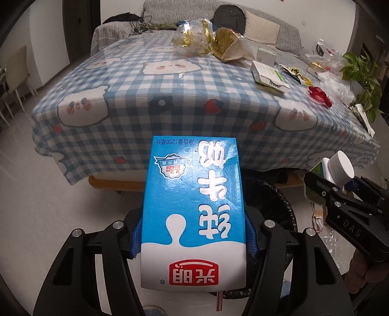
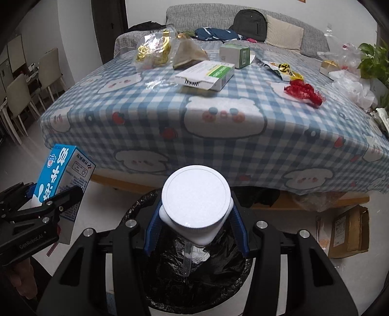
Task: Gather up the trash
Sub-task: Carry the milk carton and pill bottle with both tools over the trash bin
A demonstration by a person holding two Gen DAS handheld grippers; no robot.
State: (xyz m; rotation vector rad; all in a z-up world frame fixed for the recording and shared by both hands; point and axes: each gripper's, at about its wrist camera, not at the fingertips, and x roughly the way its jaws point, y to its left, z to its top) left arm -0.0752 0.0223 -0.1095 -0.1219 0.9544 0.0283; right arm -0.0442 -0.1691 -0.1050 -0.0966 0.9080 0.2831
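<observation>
Black-lined bin (image 2: 194,279) sits under my right gripper (image 2: 195,233), pinching the white-capped bottle (image 2: 196,197); I'd release first, my left gripper (image 1: 193,240) clamping the milk carton (image 1: 194,206).

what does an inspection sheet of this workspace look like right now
surface: table under a blue checked cloth with bear prints.
job's things: blue milk carton in the left hand-held gripper; white-capped bottle in the right hand-held gripper, above the black-lined bin.
clutter: clear bag of gold wrappers, brown paper bag, two white-green boxes, yellow wrapper, red net, white plastic bags.
grippers: both shut on their items.
cables: dark cords on the sofa.
surroundings: grey sofa, backpack, chairs, plant, cardboard box on the floor.
</observation>
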